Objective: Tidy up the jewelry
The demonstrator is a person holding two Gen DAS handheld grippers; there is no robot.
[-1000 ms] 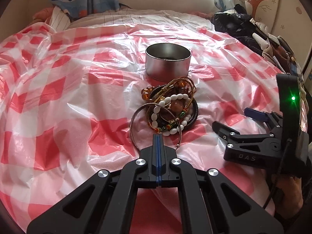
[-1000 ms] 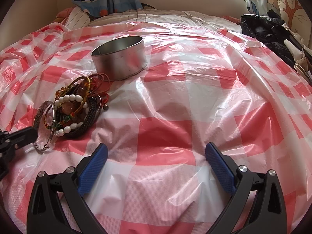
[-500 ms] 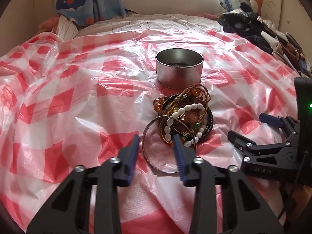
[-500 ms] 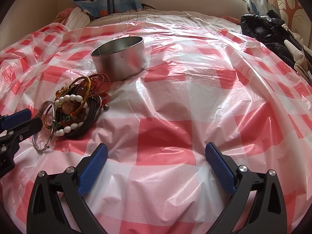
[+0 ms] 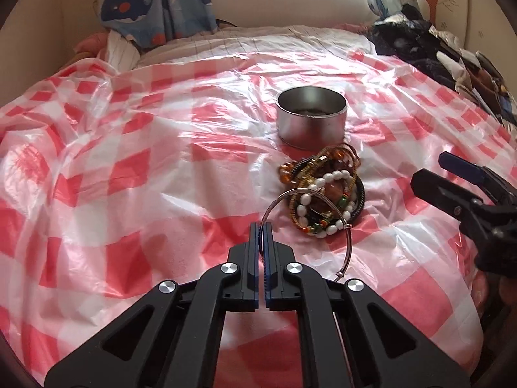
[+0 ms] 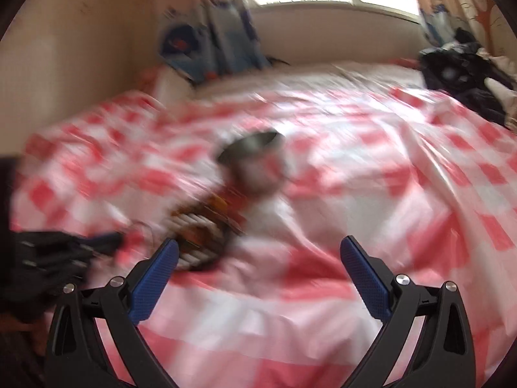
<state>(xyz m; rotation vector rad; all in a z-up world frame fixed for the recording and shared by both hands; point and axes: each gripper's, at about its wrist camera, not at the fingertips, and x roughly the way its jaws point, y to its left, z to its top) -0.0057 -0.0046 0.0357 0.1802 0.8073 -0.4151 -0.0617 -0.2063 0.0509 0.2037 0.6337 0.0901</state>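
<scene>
1. Now: grab step. The left gripper [image 5: 261,231] fingers have just been closing and are clenched on the near-left rim of the thin metal bangle [image 5: 349,239], which passes between the tips.
2. The bangle's far side leans on the bracelet pile [image 5: 323,194], which sits on the checked plastic sheet [image 5: 129,161] over the bed, just in front of the round metal tin [image 5: 311,126].
3. The right gripper [image 6: 258,258] fingers are released and spread wide, empty, beside the pile; that view is blurred.
4. Next, probably: lift the bangle clear of the beads without snagging, carry it over the tin, and release.
</scene>
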